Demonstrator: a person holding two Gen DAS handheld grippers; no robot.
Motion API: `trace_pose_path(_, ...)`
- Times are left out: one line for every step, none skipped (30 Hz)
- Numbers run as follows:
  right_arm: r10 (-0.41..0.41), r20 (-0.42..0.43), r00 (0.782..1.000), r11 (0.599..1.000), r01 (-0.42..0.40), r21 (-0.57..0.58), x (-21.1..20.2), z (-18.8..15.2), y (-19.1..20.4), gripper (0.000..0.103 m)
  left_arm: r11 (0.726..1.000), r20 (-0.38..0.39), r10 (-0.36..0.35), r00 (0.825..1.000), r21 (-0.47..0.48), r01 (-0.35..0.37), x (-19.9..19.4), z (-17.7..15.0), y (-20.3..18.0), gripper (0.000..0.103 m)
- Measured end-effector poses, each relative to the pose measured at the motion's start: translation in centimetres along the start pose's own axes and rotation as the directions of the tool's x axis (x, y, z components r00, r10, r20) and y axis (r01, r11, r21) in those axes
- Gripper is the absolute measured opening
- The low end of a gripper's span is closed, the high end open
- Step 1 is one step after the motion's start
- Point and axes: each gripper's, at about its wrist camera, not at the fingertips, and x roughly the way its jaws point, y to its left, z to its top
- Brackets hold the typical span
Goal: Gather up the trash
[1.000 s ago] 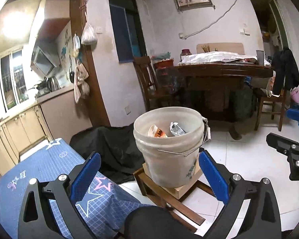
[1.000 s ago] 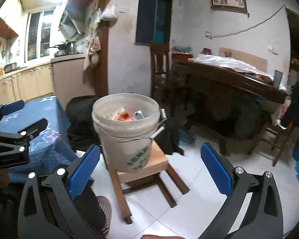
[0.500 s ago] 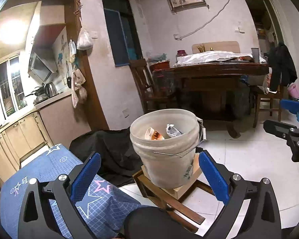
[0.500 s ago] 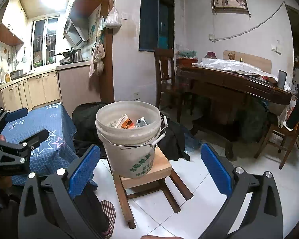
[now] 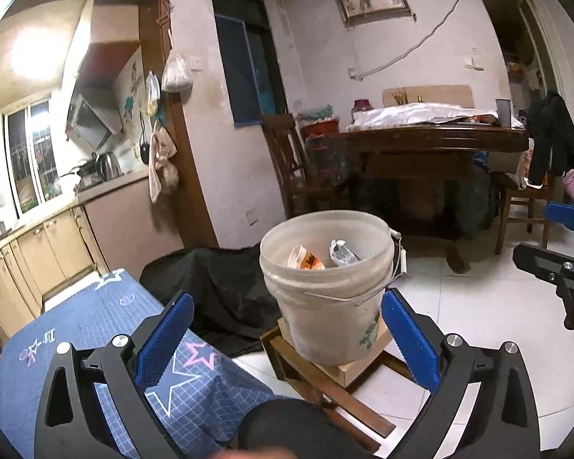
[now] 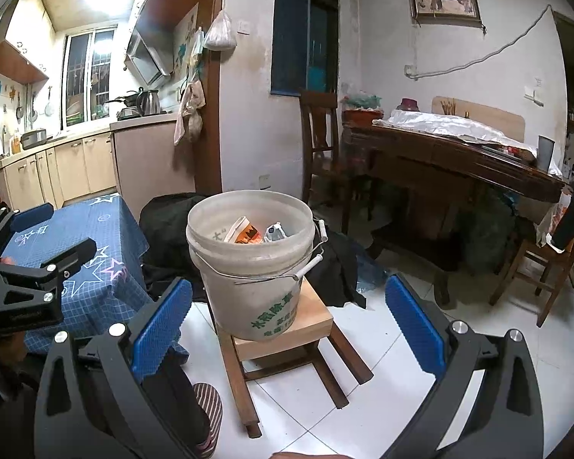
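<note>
Each gripper is a black frame: the left gripper (image 5: 287,338) and right gripper (image 6: 287,323) both carry ribbed blue pads (image 5: 164,338) on their inner finger faces, with silver screws (image 5: 118,341) at the joints. A striped slipper (image 6: 209,417) shows below.

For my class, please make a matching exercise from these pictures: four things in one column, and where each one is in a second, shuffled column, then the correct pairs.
Things:
1. White bucket
2. Orange wrapper
3. Plastic bag
4. Kettle

Places:
A. hanging high on the wall corner
B. on the kitchen counter
C. on the wooden stool
D. inside the bucket

Pairs: 1-C, 2-D, 3-A, 4-B
</note>
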Motion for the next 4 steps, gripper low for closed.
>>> trace_pose_path(0.001,0.0,1.0,1.0,-0.001,0.0,0.02,0.02,0.04,0.098,1.0,-0.007,-0.004,1.0,-0.005,0.004,0.1,-0.02,0.01,0.098)
trace_pose_path(0.001,0.001,1.0,1.0,-0.001,0.0,0.01,0.05,0.06,0.098,1.0,-0.01,-0.002,1.0,-0.008,0.002,0.16,-0.04,0.06,0.098)
trace_pose_path(0.002,0.0,1.0,1.0,-0.002,-0.001,0.01,0.09,0.13,0.098,1.0,-0.013,0.001,1.0,-0.007,-0.001,0.24,0.01,0.05,0.098)
trace_pose_path(0.004,-0.001,1.0,1.0,-0.004,-0.001,0.01,0.1,0.18,0.098,1.0,-0.012,0.001,1.0,-0.006,-0.001,0.25,-0.02,0.04,0.098)
